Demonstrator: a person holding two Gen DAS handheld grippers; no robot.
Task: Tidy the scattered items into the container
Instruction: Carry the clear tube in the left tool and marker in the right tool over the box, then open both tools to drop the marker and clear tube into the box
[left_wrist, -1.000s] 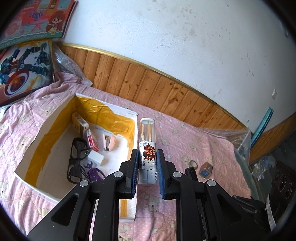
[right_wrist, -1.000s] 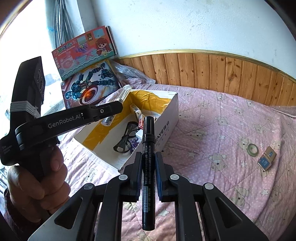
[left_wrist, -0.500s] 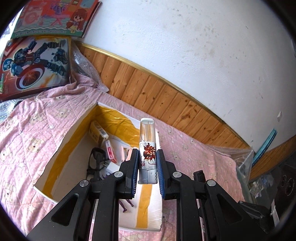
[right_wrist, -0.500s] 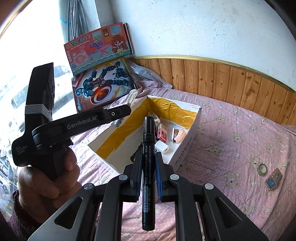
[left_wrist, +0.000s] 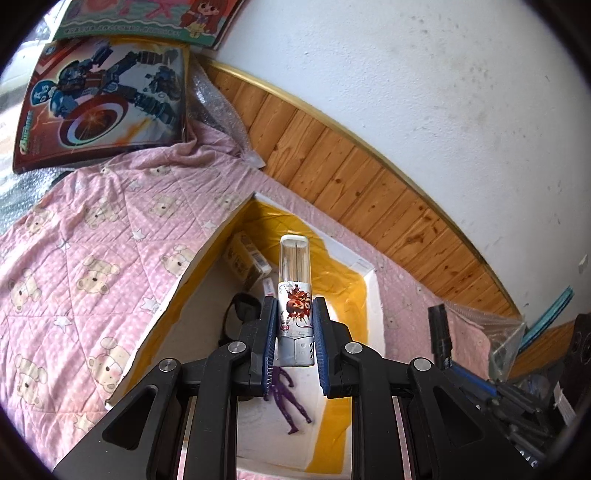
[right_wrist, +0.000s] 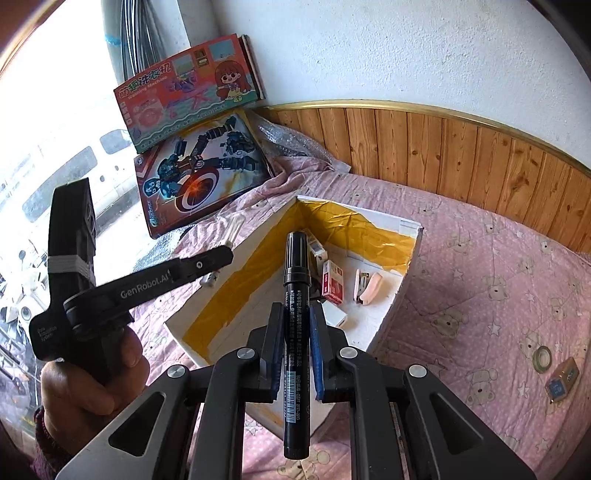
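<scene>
right view only: roll of tape (right_wrist: 542, 358), small printed cube (right_wrist: 561, 379) on bedspread, well apart from box | pink bear-print bedspread (left_wrist: 92, 266), wood-panelled wall (right_wrist: 461, 147) | left gripper (left_wrist: 294, 345) clamped on clear-topped printed tube (left_wrist: 294, 295) above white yellow-taped cardboard box (right_wrist: 402, 291) | right gripper (right_wrist: 296, 345) clamped on black marker pen (right_wrist: 295, 325) over box's near edge

Box (right_wrist: 404, 273) open on top. Far half crowded: red packet (right_wrist: 331, 282), pink stapler (right_wrist: 365, 288), small cartons (left_wrist: 246, 260), black glasses (left_wrist: 236, 314). Purple figure (left_wrist: 290, 400) on the near floor, bare white beside it. Left gripper (right_wrist: 212, 266) over the box's left wall.
</scene>
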